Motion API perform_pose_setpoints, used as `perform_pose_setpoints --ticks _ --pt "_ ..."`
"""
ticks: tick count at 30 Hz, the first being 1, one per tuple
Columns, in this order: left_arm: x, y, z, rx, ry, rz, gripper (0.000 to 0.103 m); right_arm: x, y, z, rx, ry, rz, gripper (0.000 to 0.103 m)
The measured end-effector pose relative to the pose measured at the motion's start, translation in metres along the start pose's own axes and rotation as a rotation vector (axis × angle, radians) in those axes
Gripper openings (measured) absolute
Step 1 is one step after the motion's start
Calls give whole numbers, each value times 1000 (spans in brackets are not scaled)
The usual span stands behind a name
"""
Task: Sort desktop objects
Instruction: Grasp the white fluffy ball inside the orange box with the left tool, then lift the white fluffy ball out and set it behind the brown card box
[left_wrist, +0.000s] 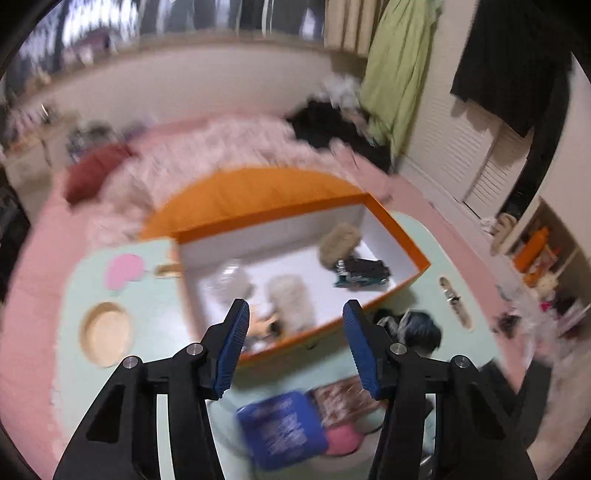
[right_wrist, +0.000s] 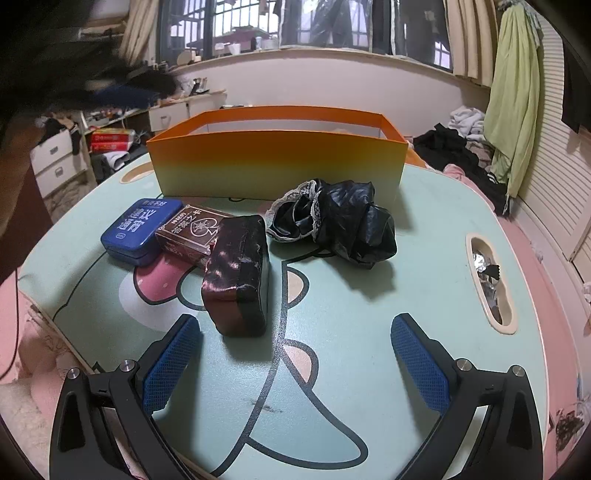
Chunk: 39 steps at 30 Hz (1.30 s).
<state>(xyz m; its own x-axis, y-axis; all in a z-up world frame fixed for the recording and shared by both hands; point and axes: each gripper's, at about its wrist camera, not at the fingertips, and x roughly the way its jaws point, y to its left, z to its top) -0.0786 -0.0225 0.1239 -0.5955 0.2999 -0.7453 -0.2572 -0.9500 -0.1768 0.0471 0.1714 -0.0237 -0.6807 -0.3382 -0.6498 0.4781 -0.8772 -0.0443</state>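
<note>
An orange box (left_wrist: 402, 229) (right_wrist: 277, 162) stands on the mint table (right_wrist: 369, 350). Seen from above in the blurred left wrist view, it holds fluffy items (left_wrist: 290, 299), a clear object (left_wrist: 229, 282) and a dark bundle (left_wrist: 360, 273). My left gripper (left_wrist: 295, 314) is open and empty, held above the box's near wall. On the table lie a blue tin (right_wrist: 142, 229) (left_wrist: 282, 428), a maroon card box (right_wrist: 190, 234) (left_wrist: 343, 400), a dark shiny case (right_wrist: 236, 273) and a crumpled black lace-trimmed cloth (right_wrist: 332, 221) (left_wrist: 413, 326). My right gripper (right_wrist: 295, 343) is open and empty, low over the table, just before the dark case.
The table has a round wooden recess (left_wrist: 105, 334) and a slot (right_wrist: 489, 277) (left_wrist: 456, 301) with foil bits. A pink bed with clothes (left_wrist: 221, 147) lies beyond. Drawers (right_wrist: 55, 162) stand left; louvred doors and a hanging green garment (right_wrist: 513, 92) are right.
</note>
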Motion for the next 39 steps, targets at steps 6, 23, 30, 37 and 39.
perform_pose_setpoints --ticks 6,23,30,37,39 --pt "76 -3 22 -47 196 82 54 0 2 1 0 -1 1 103" --pt "19 -23 5 11 -21 -85 24 0 1 1 1 -4 2 103" --pt "5 -31 -58 14 28 -237 24 0 1 1 1 -5 2 103" --pt "-3 -30 -67 8 -139 -179 67 0 1 1 2 -6 4 103" --pt "-22 -32 -80 79 -210 -110 78 0 1 1 2 -6 3 103"
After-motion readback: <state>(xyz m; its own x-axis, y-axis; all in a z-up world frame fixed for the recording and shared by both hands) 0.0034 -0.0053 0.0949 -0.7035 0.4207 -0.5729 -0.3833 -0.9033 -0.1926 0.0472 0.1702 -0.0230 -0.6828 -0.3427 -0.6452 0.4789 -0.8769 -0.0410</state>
